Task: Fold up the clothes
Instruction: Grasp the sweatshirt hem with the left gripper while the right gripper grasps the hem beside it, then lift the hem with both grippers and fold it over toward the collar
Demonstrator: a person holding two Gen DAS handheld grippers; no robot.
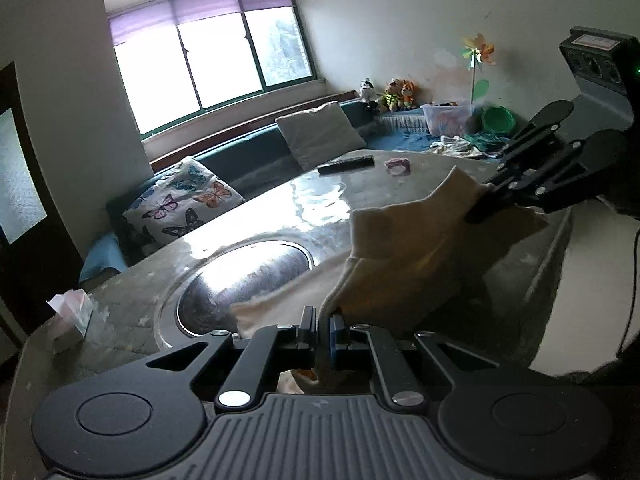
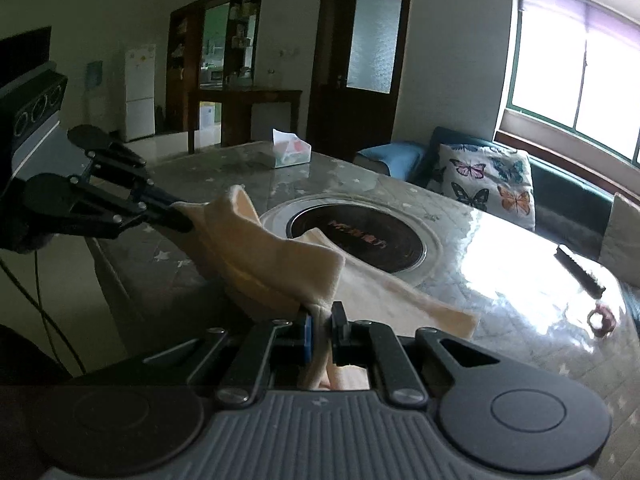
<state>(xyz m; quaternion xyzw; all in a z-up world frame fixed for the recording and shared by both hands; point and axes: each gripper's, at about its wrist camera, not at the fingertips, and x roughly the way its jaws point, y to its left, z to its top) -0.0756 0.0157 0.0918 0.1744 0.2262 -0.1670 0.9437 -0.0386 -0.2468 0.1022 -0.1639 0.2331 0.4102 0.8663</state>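
Note:
A cream garment (image 1: 400, 248) hangs lifted above the grey stone table (image 1: 280, 208), stretched between both grippers, and its lower part trails onto the tabletop. My left gripper (image 1: 322, 324) is shut on one edge of it at the bottom of the left wrist view. Over at the right, the right gripper (image 1: 480, 200) pinches another corner. In the right wrist view the right gripper (image 2: 322, 316) is shut on the cream garment (image 2: 280, 256). The left gripper (image 2: 184, 216) grips the far corner at the left. A flat part lies beside the round inset plate (image 2: 360, 232).
On the table are a tissue box (image 1: 70, 316), a black remote (image 1: 346, 163) and a pink hair tie (image 1: 398, 165). A sofa with a butterfly cushion (image 1: 184, 204) runs along the far side under the window. The table's near edge drops to the floor at the right.

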